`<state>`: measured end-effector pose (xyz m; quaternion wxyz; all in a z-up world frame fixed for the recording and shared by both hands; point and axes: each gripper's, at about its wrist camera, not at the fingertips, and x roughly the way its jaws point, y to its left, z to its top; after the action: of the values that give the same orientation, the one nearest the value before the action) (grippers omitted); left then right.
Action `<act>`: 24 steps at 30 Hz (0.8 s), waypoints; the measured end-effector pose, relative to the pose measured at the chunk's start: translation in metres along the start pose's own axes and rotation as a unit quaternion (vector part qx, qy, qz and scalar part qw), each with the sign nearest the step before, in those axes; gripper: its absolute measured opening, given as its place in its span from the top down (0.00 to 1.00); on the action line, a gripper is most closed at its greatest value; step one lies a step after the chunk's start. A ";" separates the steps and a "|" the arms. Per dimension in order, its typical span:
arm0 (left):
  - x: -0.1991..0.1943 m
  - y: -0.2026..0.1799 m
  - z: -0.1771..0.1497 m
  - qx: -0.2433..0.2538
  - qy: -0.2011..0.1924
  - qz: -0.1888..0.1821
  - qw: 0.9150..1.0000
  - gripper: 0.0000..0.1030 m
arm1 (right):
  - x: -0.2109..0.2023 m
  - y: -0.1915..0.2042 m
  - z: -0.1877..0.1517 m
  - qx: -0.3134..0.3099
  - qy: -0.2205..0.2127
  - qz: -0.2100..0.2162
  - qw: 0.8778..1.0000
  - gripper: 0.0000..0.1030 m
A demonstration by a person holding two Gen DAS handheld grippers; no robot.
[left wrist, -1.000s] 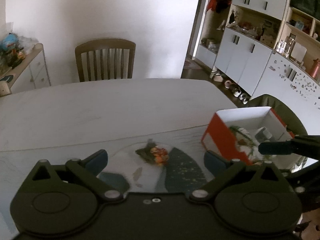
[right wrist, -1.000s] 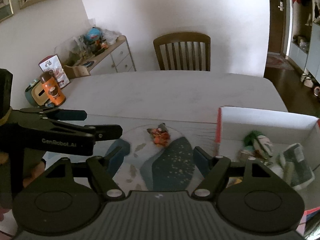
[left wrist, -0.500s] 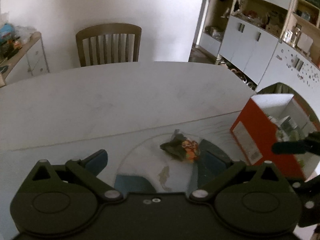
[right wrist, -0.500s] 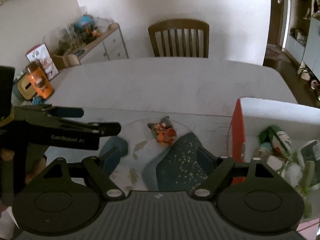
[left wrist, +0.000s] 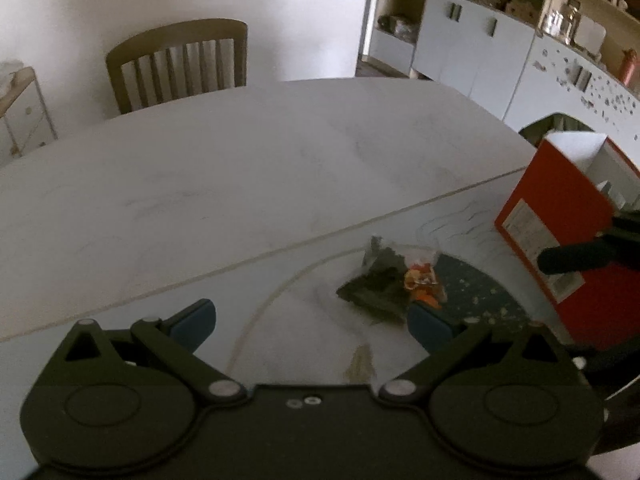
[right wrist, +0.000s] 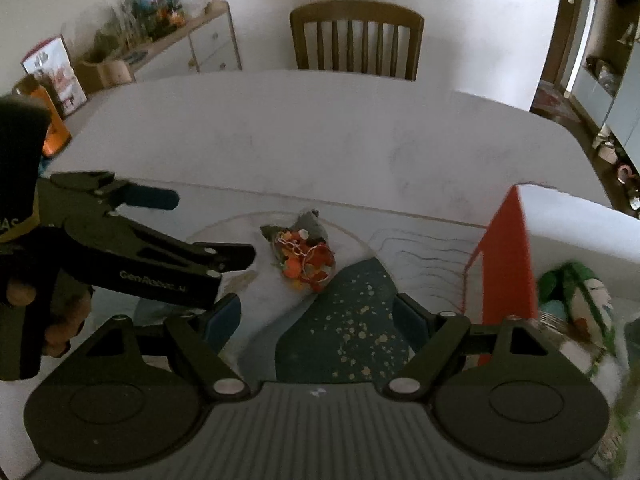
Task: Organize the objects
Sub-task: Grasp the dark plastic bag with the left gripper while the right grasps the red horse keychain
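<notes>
Both sets of fingers [left wrist: 312, 322] [right wrist: 316, 320] stand wide and empty, so one should straddle the small orange-and-green bundle [right wrist: 306, 254] squarely before closing, then lift it right into the box [right wrist: 508, 264].

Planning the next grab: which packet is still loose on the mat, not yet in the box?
The small clear packet of orange and red pieces, lying on the patterned mat between both open grippers. The green-and-white packet already sits inside the red-sided box.

Small crinkled plastic packet with orange contents [right wrist: 306, 254] lies on round patterned placemat [right wrist: 352, 320], on pale marble-look table [right wrist: 320, 136]. Open orange-sided cardboard box [right wrist: 508, 264] stands right of packet. Slatted wooden chair [right wrist: 356, 40] behind table.
</notes>
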<state>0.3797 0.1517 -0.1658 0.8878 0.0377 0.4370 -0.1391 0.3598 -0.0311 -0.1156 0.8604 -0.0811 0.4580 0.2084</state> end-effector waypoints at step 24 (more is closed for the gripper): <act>0.027 0.038 0.013 -0.003 0.016 -0.053 0.998 0.01 | 0.057 -0.012 0.015 0.017 0.007 0.015 1.000 0.29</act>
<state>0.4157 0.1802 -0.1810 0.8724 0.0137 0.4527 -0.1837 0.4040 -0.0205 -0.1546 0.8554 -0.0610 0.4683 0.2130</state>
